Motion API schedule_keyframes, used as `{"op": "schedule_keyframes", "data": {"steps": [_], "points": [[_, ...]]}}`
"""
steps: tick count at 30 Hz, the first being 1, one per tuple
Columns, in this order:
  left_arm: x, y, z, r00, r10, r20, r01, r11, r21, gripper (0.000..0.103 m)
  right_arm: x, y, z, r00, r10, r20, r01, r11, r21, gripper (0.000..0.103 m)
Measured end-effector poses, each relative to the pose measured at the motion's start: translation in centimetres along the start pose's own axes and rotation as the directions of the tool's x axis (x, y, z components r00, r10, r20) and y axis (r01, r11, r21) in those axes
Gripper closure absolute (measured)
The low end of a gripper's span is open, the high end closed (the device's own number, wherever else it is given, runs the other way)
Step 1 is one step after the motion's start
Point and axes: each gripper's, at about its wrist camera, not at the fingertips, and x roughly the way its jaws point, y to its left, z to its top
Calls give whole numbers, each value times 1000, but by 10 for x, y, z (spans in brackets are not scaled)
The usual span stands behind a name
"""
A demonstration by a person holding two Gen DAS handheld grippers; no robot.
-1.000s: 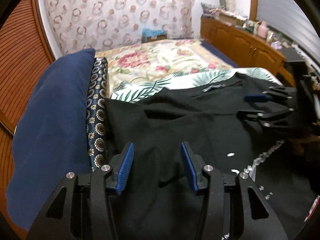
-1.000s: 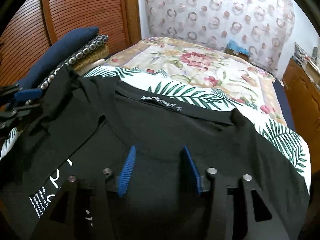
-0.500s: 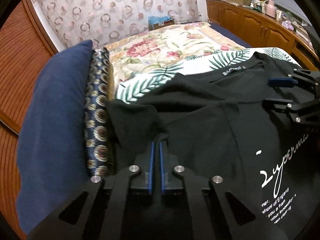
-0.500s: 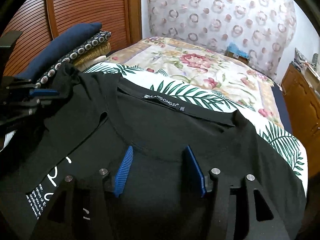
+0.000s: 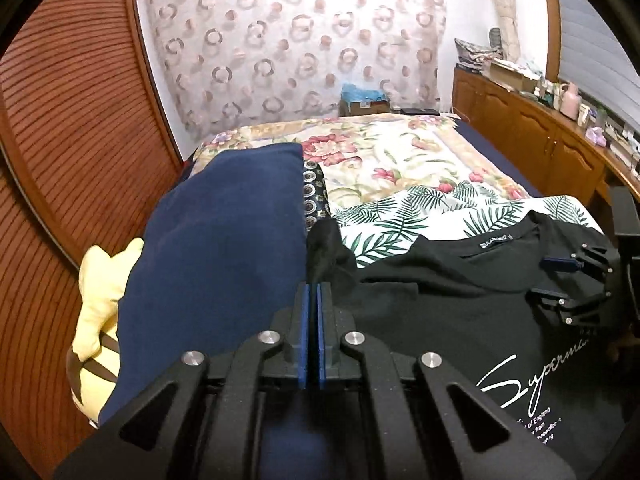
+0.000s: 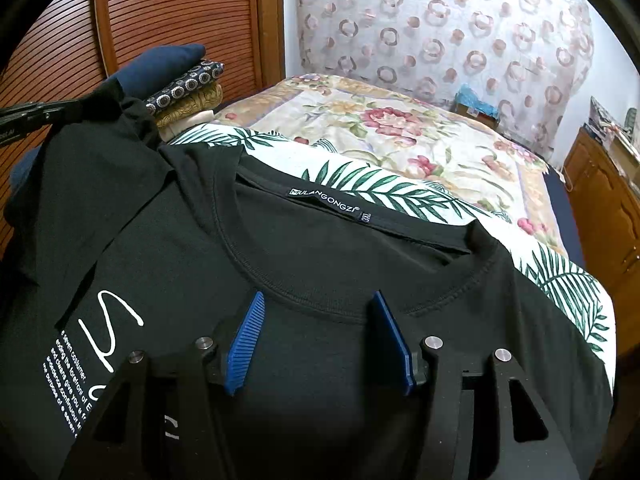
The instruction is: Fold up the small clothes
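Looking through the left wrist view, I am seeing the left tongs clenched on a pinch of the black T-shirt, at its sleeve edge, with the fabric rising as a dark peak just ahead of the blue pads. The shirt is lying on the bed, over the palm-leaf sheet, print side up. Beside it, a navy pillow is resting against the wall side. The right tongs are showing at the far right, over the shirt near the collar.

Switching to the right wrist view, I am reading the right tongs as released: the pads are standing apart and still spreading, hovering over the chest just below the neckline, with flat fabric beneath and nothing gripped. The lifted sleeve is hanging at upper left.

I am judging the fold as barely begun: the body is spread flat, one sleeve is being lifted, and the other sleeve and the body folds remain.

I am seeing no container holding clothes; a cardboard box is standing beyond the bed, contents unclear.
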Motion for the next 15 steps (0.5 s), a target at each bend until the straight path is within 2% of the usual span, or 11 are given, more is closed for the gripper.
{"op": "schedule_keyframes", "data": {"steps": [3, 5, 9, 10, 11, 13, 15], "points": [[-5, -2, -2, 1000, -12, 18, 12, 1000, -8, 98, 0, 0, 0, 1000, 0, 0, 0, 1000, 0, 44], [-12, -4, -3, 999, -23, 40, 23, 1000, -9, 85, 0, 0, 0, 1000, 0, 0, 0, 1000, 0, 43], [-24, -11, -6, 994, -64, 84, 64, 998, -6, 69, 1, 1, 0, 1000, 2, 0, -2, 1000, -4, 41], [-27, -14, -9, 992, -78, 94, 79, 997, -5, 62, 1, 2, 0, 1000, 1, 0, -1, 1000, -6, 41], [-29, -18, -13, 990, -98, 106, 99, 995, -3, 60, 1, 2, -1, 1000, 2, 0, -2, 1000, -8, 41], [-29, -24, -18, 987, -121, 106, 121, 993, 2, 55, 0, 1, -1, 1000, 3, 0, -3, 1000, -9, 40], [-28, -30, -25, 984, -146, 98, 146, 989, 6, 42, 0, 2, -1, 1000, 2, 0, -2, 1000, -10, 40]]}}
